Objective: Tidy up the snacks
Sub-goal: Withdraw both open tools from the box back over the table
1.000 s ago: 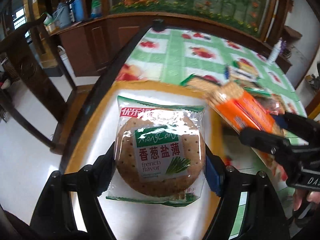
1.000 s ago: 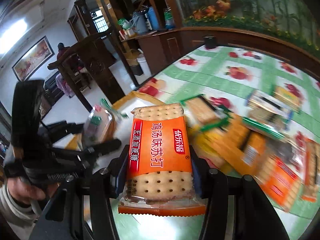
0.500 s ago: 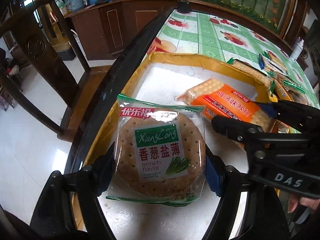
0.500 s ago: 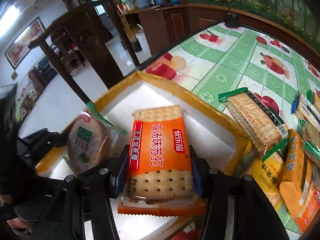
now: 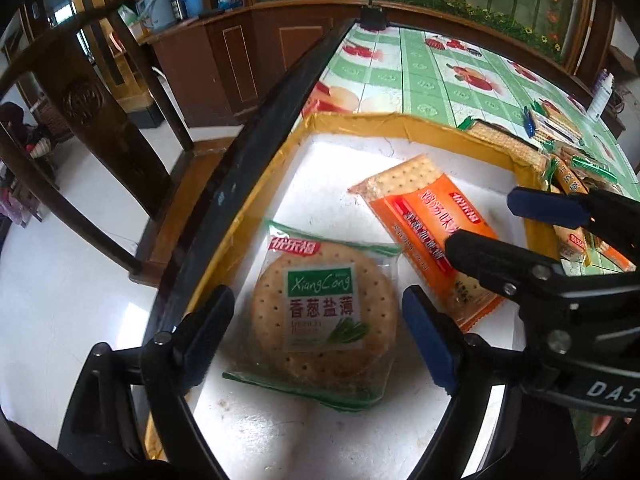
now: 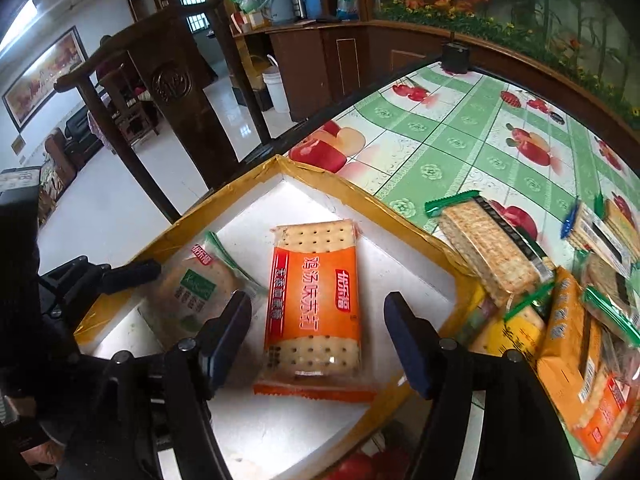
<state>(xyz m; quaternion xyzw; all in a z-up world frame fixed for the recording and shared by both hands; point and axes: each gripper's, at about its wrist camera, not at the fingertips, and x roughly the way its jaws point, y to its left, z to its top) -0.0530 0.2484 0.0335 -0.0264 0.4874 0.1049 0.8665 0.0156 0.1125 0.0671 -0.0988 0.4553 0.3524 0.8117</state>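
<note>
A white box with a yellow taped rim (image 5: 352,124) (image 6: 332,188) sits at the table's corner. A round green-label cracker pack (image 5: 324,312) (image 6: 192,292) lies on its floor between the fingers of my open left gripper (image 5: 316,328), which no longer touch it. An orange soda-cracker pack (image 5: 428,224) (image 6: 314,304) lies beside it, between the fingers of my open right gripper (image 6: 318,340). The right gripper also shows in the left wrist view (image 5: 516,226), over the orange pack.
Several more cracker packs (image 6: 568,316) lie in a heap on the green fruit-print tablecloth (image 6: 460,140) right of the box. The table's dark edge (image 5: 256,148) runs along the box's left side. A dark wooden chair (image 6: 176,92) stands past it.
Both grippers lowered into the box and opened. The round pack and the orange pack, held before, now lie loose on the box floor.
</note>
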